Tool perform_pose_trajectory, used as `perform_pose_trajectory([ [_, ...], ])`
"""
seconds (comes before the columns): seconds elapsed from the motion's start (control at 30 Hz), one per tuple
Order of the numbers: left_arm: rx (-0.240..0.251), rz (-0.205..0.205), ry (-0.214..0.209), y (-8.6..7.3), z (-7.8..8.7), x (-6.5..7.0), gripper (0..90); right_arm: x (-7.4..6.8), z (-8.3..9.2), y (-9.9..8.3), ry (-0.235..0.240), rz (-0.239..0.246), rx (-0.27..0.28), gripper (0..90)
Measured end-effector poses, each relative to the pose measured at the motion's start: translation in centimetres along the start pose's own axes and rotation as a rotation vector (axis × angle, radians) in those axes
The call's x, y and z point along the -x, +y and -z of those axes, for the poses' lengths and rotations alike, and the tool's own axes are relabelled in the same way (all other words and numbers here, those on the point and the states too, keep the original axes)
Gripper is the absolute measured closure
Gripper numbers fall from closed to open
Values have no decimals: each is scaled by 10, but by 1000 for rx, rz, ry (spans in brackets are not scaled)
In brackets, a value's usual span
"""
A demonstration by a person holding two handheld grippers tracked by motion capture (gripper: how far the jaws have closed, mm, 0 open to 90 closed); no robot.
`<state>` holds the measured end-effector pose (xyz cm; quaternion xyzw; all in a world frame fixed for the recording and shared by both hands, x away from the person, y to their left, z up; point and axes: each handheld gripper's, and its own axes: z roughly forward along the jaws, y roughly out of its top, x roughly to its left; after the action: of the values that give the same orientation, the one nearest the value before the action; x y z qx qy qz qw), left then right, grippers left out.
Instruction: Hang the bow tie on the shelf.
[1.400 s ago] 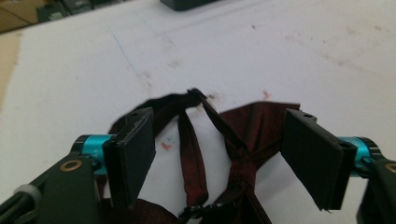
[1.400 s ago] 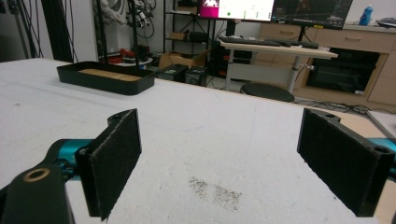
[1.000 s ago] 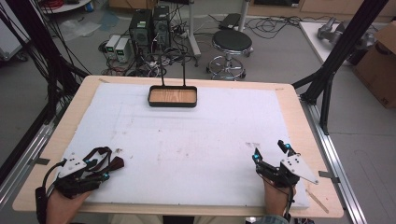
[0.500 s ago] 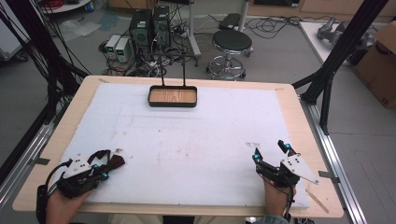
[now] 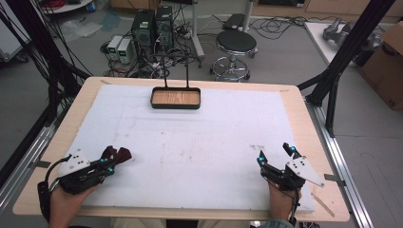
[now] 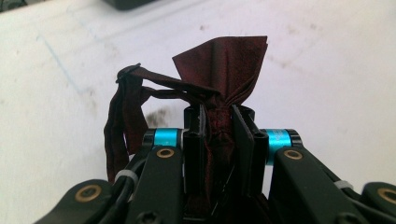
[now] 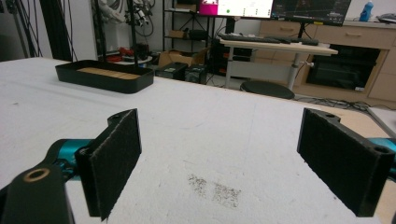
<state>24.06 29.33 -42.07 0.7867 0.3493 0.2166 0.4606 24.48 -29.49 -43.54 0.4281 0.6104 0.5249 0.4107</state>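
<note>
Grip step on the dark red cloth [image 6: 219, 70]: left gripper [image 5: 113, 159] has just been closing its jaws, and in the left gripper view the pads are pinched tight on a bunched neck of the fabric, so the pick looks made. Cloth sits at the near left of the white mat [image 5: 190, 142], gathered between the jaws; one corner fans up beyond the tips and a folded strip droops off to the left side of the jaws, outside the pinch. Right gripper [image 5: 275, 156] rests at the near right, well apart from the cloth, jaws wide with nothing between them. Black tray [image 5: 176, 99] with a wood bottom sits at the far middle of the mat, apart from both grippers. Next move, as a judgement: lift the cloth clear of the mat and carry it, likely toward the tray; the hanging strip could drag or snag, so lift should go straight up first, and the free right gripper could take the loose end
</note>
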Motion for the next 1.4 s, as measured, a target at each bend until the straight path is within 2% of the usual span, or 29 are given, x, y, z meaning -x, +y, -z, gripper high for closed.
perform_pose_trajectory([
  [0.2, 47, -18, 3, 23, -13, -11, 748, 0, 0, 0, 1, -1, -3, 126],
  [0.4, 96, -12, 34, 43, -30, -21, 748, 1, -1, 0, 4, -1, -5, 127],
  [0.5, 135, -16, 56, 58, -41, -25, 748, 1, -1, 0, 5, -6, -4, 126],
  [0.87, 169, -22, 86, 112, -81, -40, 748, 2, -1, -1, 12, -19, -8, 126],
  [0.97, 185, -24, 113, 124, -90, -46, 748, 3, -1, -1, 11, -23, -9, 127],
  [1.2, 231, -23, 144, 148, -104, -57, 748, 3, -1, -2, 11, -17, -15, 127],
  [1.4, 254, -31, 150, 163, -112, -64, 748, 2, -1, -2, 11, -17, -23, 126],
])
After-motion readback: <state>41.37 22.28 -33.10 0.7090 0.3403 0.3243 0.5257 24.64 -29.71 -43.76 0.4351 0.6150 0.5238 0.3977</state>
